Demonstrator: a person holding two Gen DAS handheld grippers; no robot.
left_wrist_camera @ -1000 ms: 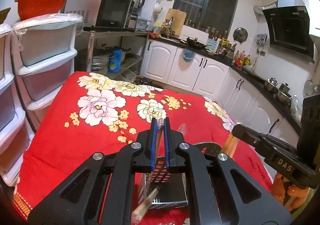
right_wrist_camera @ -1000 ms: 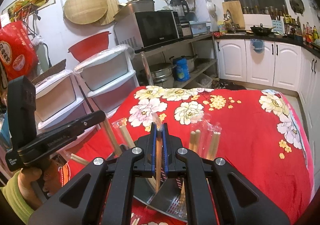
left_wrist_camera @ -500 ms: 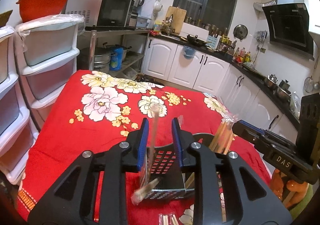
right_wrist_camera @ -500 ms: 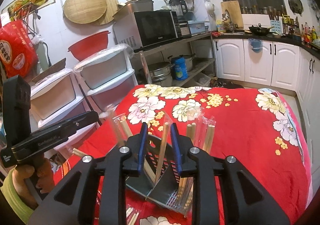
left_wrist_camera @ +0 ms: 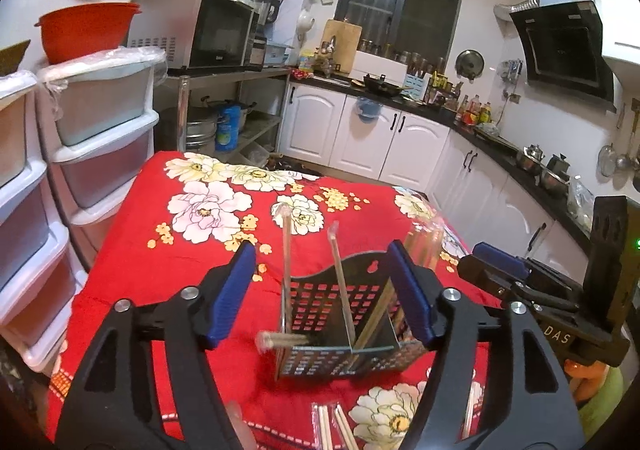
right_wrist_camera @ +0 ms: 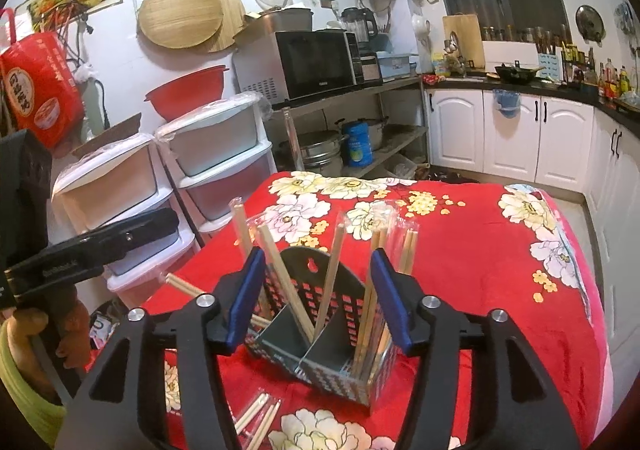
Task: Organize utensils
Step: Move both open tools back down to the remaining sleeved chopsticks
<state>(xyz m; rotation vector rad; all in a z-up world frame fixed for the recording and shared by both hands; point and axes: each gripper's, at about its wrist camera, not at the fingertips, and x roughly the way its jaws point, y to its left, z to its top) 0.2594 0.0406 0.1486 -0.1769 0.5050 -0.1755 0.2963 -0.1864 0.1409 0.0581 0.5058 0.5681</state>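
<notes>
**Jaws wide on both sides, sticks standing in the caddy**

Both the left gripper (left_wrist_camera: pixel 322 292) and right gripper (right_wrist_camera: pixel 318 296) hover with jaws apart, empty, above the perforated caddy (right_wrist_camera: pixel 320 334) on the red floral worktop (right_wrist_camera: pixel 480 270). Wrapped chopsticks (right_wrist_camera: pixel 332 282) stand inside, long axes near upright, tips leaning outward. More packets (right_wrist_camera: pixel 256 416) lie flat nearby; I'd grip one mid-length, then tilt it vertical before lowering.

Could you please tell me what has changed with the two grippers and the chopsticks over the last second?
Both grippers let go: the left gripper and right gripper, each shut on a wrapped chopstick pair a second ago, now stand wide open. The released chopsticks lean inside the black perforated holder. The holder stayed on the red floral cloth, and spare chopsticks still lie before it.
</notes>
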